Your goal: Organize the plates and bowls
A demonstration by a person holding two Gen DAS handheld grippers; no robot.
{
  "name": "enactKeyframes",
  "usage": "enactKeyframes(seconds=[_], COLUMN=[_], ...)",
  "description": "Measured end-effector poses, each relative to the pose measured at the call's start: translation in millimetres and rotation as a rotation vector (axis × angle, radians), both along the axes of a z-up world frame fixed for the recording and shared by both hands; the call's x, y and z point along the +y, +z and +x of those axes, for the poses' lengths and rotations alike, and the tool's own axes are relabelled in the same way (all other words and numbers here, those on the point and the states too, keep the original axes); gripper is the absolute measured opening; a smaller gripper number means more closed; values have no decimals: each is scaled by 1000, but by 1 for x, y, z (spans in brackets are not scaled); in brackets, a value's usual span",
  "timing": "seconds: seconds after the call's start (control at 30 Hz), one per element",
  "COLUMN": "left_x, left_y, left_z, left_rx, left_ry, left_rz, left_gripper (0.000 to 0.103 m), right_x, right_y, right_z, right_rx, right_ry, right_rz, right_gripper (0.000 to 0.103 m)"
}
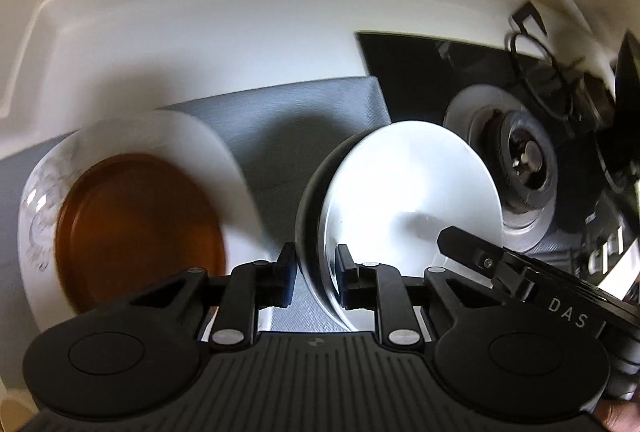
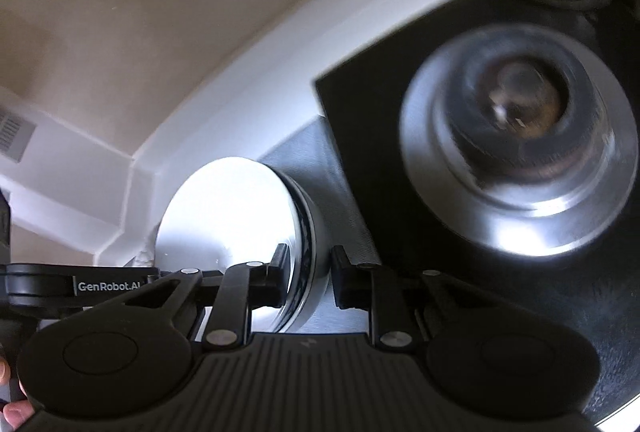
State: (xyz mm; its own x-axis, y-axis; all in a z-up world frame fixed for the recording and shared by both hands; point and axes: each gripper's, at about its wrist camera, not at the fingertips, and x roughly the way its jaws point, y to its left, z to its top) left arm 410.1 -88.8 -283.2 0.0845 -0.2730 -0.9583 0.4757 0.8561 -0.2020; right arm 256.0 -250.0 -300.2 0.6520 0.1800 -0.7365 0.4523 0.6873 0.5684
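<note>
White-glazed with a dark outside, the bowl [image 1: 400, 192] is held at lower centre of both views, its rim clamped by the left gripper [image 1: 314, 280] and right gripper [image 2: 310, 282]; uneven pulls could slip it onto the brown plate [image 1: 136, 232]

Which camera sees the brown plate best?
The left wrist view. There the brown plate sits in plain sight on a white flowered plate, left of the left tool. The right wrist view does not show the brown plate at all.
</note>
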Motion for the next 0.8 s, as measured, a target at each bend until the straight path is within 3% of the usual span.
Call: enactKeyframes(seconds=[0.13,0.37,0.5,0.8], left_x=[34,121,175,273], left_y=[18,42,62,100], left_z=[1,0,-15,-54], left_rx=[-26,-60,-115,-141], left_ry=[67,276,385,600], left_rz=[-28,-24,-16,-12], left_gripper=[22,22,22,22], right_x=[23,93,139,227], right_y=[19,35,44,76], right_z=[21,60,73,82], right_rx=[-5,-10,-27,-59], right_ry=[80,272,383,603], right_rz=[-25,-19,1,41], right_gripper=[24,24,24,24])
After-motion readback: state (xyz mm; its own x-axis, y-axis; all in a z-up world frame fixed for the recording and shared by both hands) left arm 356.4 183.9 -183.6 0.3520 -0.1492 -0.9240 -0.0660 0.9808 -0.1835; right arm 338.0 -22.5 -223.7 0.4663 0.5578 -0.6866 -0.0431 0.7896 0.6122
